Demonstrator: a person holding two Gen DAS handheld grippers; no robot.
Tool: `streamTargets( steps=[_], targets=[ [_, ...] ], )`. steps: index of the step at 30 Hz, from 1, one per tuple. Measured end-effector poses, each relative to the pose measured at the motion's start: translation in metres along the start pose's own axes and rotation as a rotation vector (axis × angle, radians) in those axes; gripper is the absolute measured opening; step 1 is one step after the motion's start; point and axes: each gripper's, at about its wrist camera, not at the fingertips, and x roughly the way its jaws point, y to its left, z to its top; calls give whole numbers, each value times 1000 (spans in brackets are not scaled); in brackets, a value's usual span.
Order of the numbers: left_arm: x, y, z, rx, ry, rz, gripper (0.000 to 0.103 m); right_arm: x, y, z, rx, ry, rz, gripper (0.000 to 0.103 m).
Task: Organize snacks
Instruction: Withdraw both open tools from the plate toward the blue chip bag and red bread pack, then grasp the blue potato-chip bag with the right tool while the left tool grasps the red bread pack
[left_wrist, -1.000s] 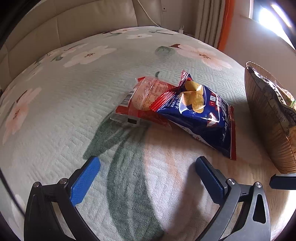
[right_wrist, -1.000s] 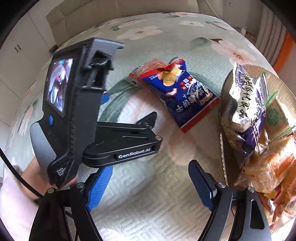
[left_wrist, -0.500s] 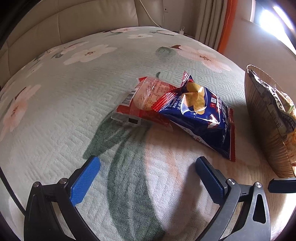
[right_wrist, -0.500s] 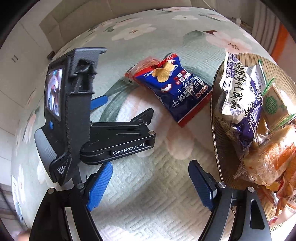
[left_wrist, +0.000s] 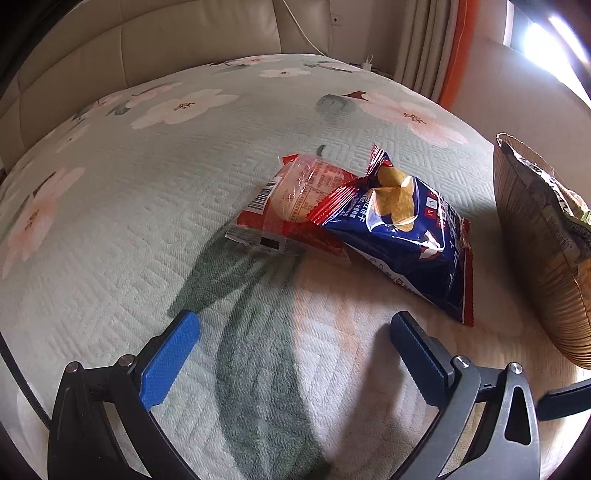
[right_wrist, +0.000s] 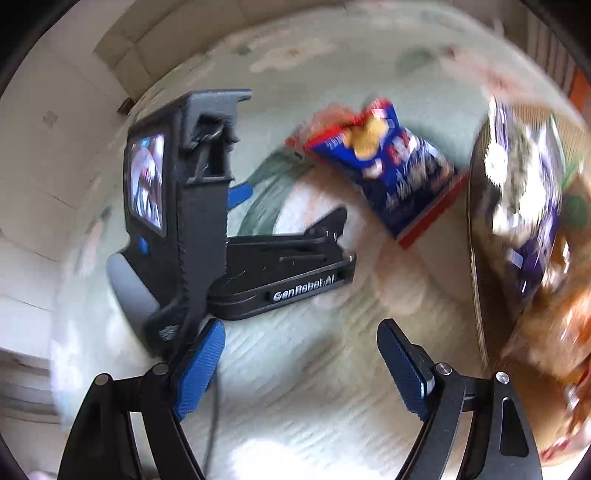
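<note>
1. Nearest me, my left gripper hangs with its blue pads spread wide, released, nothing between them, over the quilted bedspread. It sits much as it did half a second ago; the left wrist view has barely shifted.
2. My right gripper is also spread and holding nothing. Its view is now smeared with motion blur, which the earlier frame was not, and the scene has slid: the camera has swung.
3. In the right wrist view the left gripper's black body with its small screen fills the left side, standing higher in frame than before.
4. Just beyond the left pads lies the blue chip bag, flat on the bedspread, overlapping the right edge of a red-and-clear snack packet with a barcode. Neither has moved.
5. To the right, close beside the blue bag but apart from it, stands the woven basket; in the right wrist view it holds a purple-and-white bag and other packets too blurred to name.
6. The bedspread is pale green with pink-white blossoms and a dark green leaf print under the left gripper.
7. Farthest back: a padded beige headboard, a white cable running down it, cream curtains with an orange strip, and a bright window at top right.
</note>
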Motion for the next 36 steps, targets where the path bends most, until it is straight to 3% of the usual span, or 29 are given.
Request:
streamTargets(
  steps=[1, 3, 6, 8, 11, 15, 21, 22, 26, 30, 32, 36],
  targets=[
    [0, 0, 0, 0, 0, 0, 103, -8, -10, 3, 87, -6, 54, 84],
    [0, 0, 0, 0, 0, 1, 103, -30, -25, 6, 212, -99, 136, 85],
    [0, 0, 0, -1, 0, 0, 103, -54, -17, 2, 189, -300, -25, 96],
    [0, 0, 0, -1, 0, 1, 103, -52, -10, -2, 178, -280, -31, 96],
    [0, 0, -1, -1, 0, 1, 103, -39, -22, -14, 304, -178, 170, 96],
    [-1, 0, -1, -2, 0, 1, 103, -25, -46, -41, 533, -162, 326, 96],
    [-1, 0, -1, -1, 0, 2, 103, -15, -55, -47, 638, -153, 492, 96],
    [0, 0, 0, -1, 0, 2, 103, -18, -54, -44, 622, -166, 480, 96],
    [0, 0, 0, -2, 0, 2, 103, -54, -23, -11, 289, -185, 149, 96],
    [0, 0, -1, -2, -3, 2, 103, -74, 4, 32, -8, -193, -71, 95],
    [0, 0, 0, -10, -6, 5, 103, -74, 3, 51, -84, -194, -166, 95],
    [1, -9, 1, -34, -11, 80, 103, -63, -6, 82, -182, -151, -253, 95]
  ],
)
